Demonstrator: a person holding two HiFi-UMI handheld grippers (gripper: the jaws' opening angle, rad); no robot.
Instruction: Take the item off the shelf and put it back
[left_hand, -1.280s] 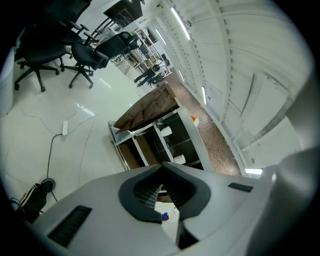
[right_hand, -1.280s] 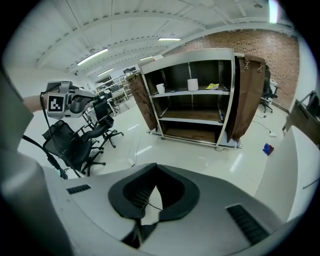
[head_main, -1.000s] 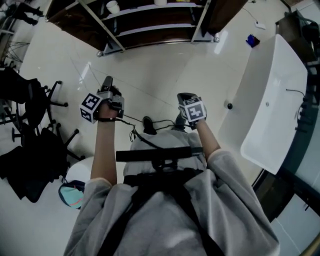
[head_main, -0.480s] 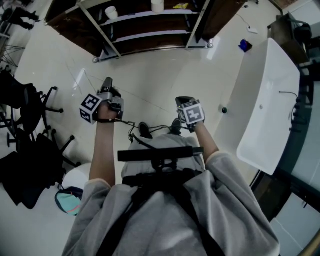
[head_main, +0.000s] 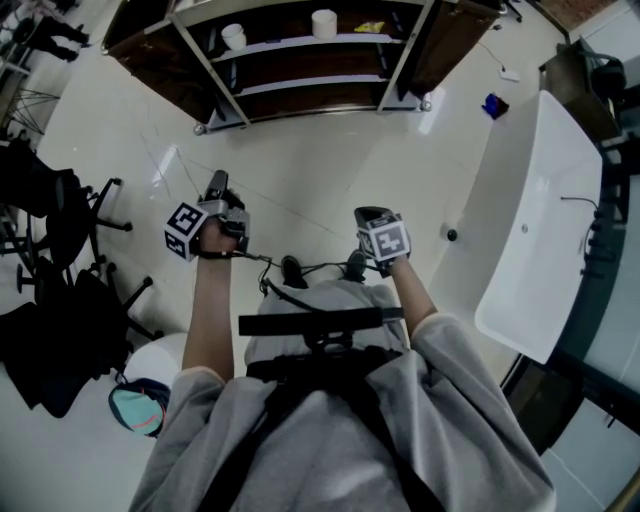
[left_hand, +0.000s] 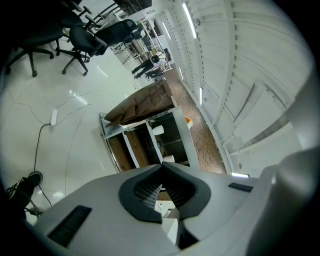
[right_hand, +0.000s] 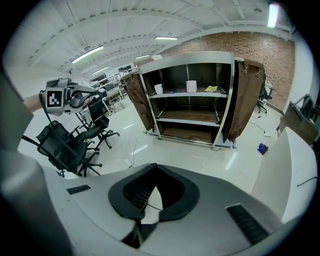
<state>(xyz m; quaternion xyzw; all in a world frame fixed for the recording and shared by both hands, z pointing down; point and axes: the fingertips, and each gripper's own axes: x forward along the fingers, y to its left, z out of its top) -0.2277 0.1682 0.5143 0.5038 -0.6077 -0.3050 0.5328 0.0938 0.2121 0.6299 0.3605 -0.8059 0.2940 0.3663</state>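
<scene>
A metal shelf unit (head_main: 310, 60) with brown side curtains stands across the floor ahead. On its upper board sit a white cup (head_main: 233, 36), a white roll (head_main: 323, 22) and a small yellow item (head_main: 370, 27). The right gripper view shows the same shelf (right_hand: 189, 95), cup (right_hand: 158, 89), roll (right_hand: 190, 86) and yellow item (right_hand: 212, 89). My left gripper (head_main: 216, 184) is held out at chest height, shut and empty, still well short of the shelf (left_hand: 150, 135). My right gripper (head_main: 366, 214) is level with it, its jaws (right_hand: 156, 167) also shut on nothing.
Black office chairs (head_main: 60, 210) stand at the left. A long white table (head_main: 540, 220) runs down the right, with a small blue object (head_main: 494, 105) on the floor beyond it. A cable lies on the shiny floor, and a teal bag (head_main: 140, 405) is near my left side.
The shelf has come further into the head view, with its upper board and items now showing. Both grippers stay shut and hold the same pose in front of me.
</scene>
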